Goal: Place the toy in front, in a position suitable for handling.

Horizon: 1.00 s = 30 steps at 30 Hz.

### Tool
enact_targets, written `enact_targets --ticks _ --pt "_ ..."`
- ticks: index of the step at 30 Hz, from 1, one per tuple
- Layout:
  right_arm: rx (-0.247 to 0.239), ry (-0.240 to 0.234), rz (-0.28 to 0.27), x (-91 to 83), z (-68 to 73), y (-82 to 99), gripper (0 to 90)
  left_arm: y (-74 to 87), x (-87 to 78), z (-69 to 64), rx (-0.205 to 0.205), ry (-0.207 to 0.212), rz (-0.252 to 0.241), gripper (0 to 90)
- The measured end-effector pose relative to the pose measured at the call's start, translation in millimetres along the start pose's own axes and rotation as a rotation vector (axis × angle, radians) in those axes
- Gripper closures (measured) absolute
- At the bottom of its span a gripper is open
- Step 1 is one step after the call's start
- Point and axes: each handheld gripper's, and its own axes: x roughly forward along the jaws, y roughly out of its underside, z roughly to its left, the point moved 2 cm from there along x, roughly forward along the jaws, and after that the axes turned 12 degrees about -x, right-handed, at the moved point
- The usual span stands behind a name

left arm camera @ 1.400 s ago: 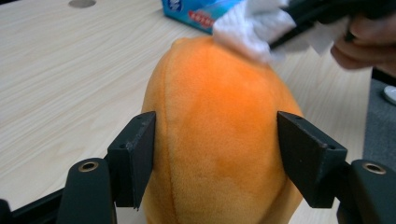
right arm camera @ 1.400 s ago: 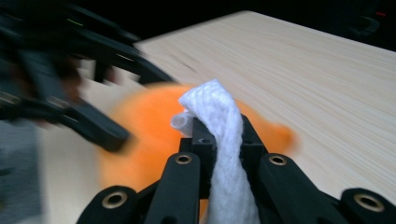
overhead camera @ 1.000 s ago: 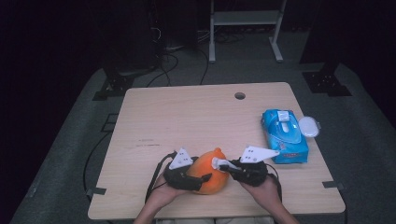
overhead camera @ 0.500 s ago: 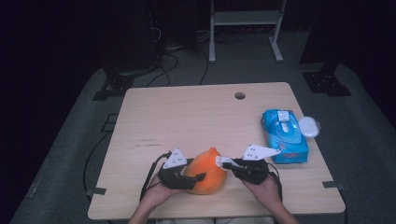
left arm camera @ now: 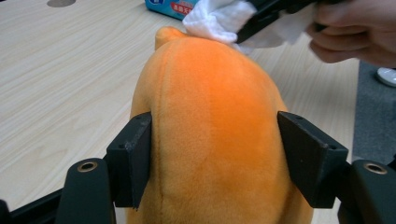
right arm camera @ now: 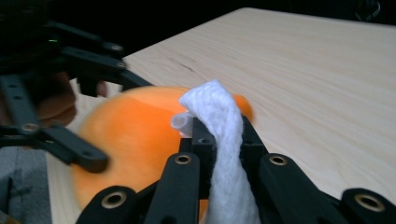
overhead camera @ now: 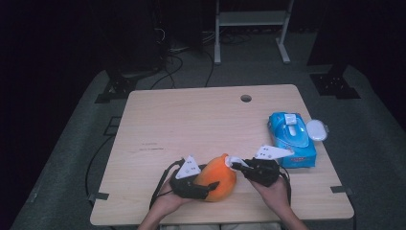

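High view: an orange plush toy (overhead camera: 218,176) rests near the front edge of the counter (overhead camera: 201,120), between the left tongs (overhead camera: 209,186) and right tongs (overhead camera: 234,163); a blue wipes pack (overhead camera: 292,139) lies to the right. Left gripper view: the left tongs (left arm camera: 215,149), having just opened slightly, clasp the toy's (left arm camera: 210,116) sides. Right gripper view: the right tongs (right arm camera: 222,133) are clamped tight on a white wipe (right arm camera: 219,140) against the toy (right arm camera: 135,135).

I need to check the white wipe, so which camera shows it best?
The right gripper view: the wipe sits close up, pinched in the right claw. The left gripper view shows its bunched end touching the orange plush toy. The high view shows a small white speck.
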Motion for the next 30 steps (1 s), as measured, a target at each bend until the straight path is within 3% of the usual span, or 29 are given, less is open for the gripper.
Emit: enact_targets --ticks 4,6,12,14,18,19,21,23,24,26,28,30 --pt "-0.087 -0.075 -0.033 4.4 25.9 -15.0 81.2 0.2 1.9 -5.7 0.032 -0.002 0.0 31.5" --pt "-0.123 -0.071 -0.027 5.9 28.8 -16.3 81.3 0.1 1.0 -7.2 0.048 -0.012 0.009 32.1" --pt "-0.013 0.034 0.003 -3.4 -8.0 0.6 81.3 0.7 0.0 -2.7 0.033 0.007 0.003 33.2" --pt "-0.008 0.017 -0.007 -3.1 -4.2 0.2 81.2 0.2 0.9 -5.0 0.049 0.017 0.01 31.7" --pt "-0.084 -0.026 -0.023 -0.3 14.0 -12.8 81.2 -1.1 1.3 -9.8 0.064 0.043 0.014 27.5" --pt "-0.086 -0.027 -0.017 0.3 13.6 -11.7 81.2 -2.5 0.2 -7.9 0.045 0.05 0.013 24.6" --pt "-0.073 -0.019 -0.009 0.0 9.4 -6.4 81.3 -5.9 -1.8 -0.7 -0.046 0.06 -0.013 17.4" --pt "-0.073 -0.023 -0.009 -1.4 9.9 -5.0 81.3 -5.6 0.3 5.8 -0.1 0.04 0.003 8.2" --pt "-0.08 -0.039 -0.017 -1.9 13.1 -6.6 81.2 -3.6 1.9 7.2 -0.113 0.062 0.014 8.3" --pt "-0.104 -0.051 -0.021 -1.2 18.1 -9.7 81.1 -0.2 3.9 4.9 -0.097 0.069 0.019 17.7" --pt "-0.114 -0.034 -0.011 -0.3 15.3 -10.7 81.2 -2.3 0.8 -1.0 -0.031 0.011 -0.022 32.7" --pt "-0.067 0.009 -0.013 -2.8 3.3 -8.7 81.2 -6.9 0.0 -6.0 0.005 -0.038 -0.06 39.3"
